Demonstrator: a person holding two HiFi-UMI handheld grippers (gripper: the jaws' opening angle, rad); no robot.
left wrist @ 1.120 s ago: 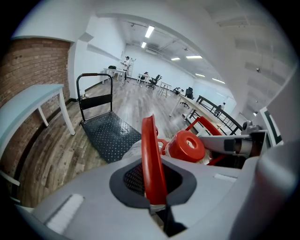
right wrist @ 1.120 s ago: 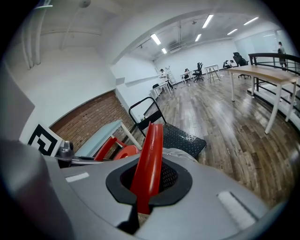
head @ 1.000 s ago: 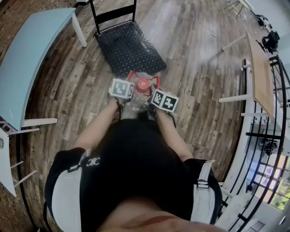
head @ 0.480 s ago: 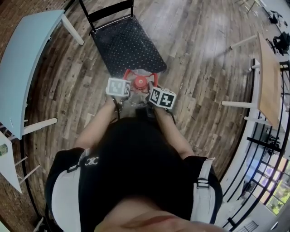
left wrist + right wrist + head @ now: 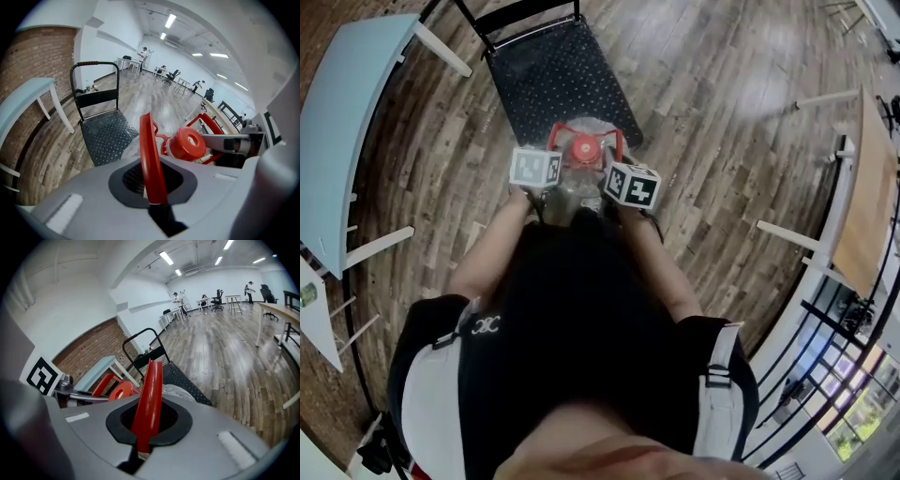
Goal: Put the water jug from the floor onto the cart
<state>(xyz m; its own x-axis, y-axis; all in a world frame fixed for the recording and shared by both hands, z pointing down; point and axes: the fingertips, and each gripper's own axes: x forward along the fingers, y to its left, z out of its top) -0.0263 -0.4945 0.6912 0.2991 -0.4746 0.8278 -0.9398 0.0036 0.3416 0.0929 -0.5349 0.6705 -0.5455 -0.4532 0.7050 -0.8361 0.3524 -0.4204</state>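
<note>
In the head view the water jug hangs upright straight ahead of me, red cap upward, between my left tool and my right tool. It is at the near edge of the cart, whose deck lies just beyond it. Both hands are equally near, so I judge the coming move goes forward and down. In the left gripper view the left tool is clenched on the left red handle, which stands upright between the jaws. These jaws have just been opening a little, yet the handle looks pinched between them. In the right gripper view the right tool is closed tightly on the right red handle, and the cart deck shows right behind it.
</note>
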